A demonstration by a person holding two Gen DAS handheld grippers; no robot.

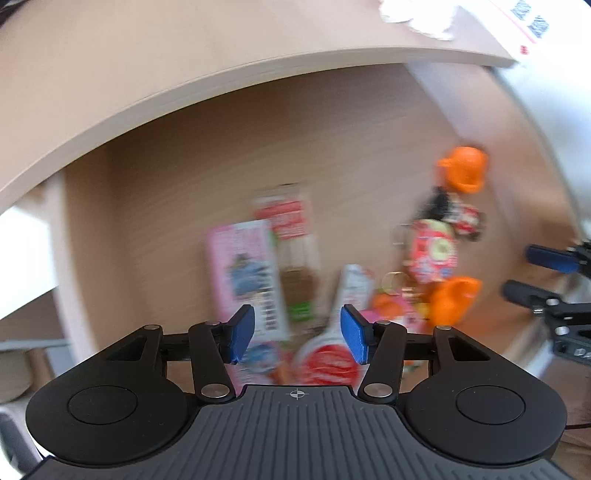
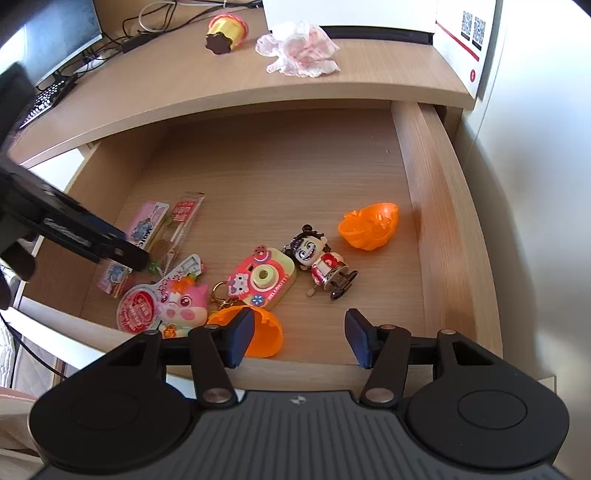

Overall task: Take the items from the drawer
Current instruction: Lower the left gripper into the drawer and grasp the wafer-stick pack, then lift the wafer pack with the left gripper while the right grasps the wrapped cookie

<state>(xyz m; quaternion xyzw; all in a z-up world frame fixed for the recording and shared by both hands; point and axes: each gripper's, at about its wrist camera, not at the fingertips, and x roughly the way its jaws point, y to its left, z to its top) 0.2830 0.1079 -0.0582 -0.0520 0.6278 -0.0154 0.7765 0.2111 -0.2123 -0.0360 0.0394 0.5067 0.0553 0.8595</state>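
Observation:
The wooden drawer (image 2: 436, 221) stands pulled out under the desk. On its floor lie two orange shell halves (image 2: 369, 227) (image 2: 255, 328), a wind-up figure (image 2: 321, 262), a pink and yellow toy camera keychain (image 2: 264, 278), a pink pig packet (image 2: 173, 302) and flat snack packets (image 2: 147, 221). My right gripper (image 2: 299, 339) hangs open above the drawer's front edge, empty. My left gripper (image 1: 298, 338) is open and empty above the packets (image 1: 247, 273); its view is blurred. One of its fingers (image 2: 122, 251) shows as a black bar over the drawer's left side.
On the desk top (image 2: 184, 92) lie a yellow and red cup toy (image 2: 225, 29) and a pink lace cloth (image 2: 299, 48). A monitor (image 2: 55, 37) and keyboard (image 2: 44, 99) stand at the far left, a white box with QR codes (image 2: 461, 37) at the right. A white wall (image 2: 535, 147) borders the drawer.

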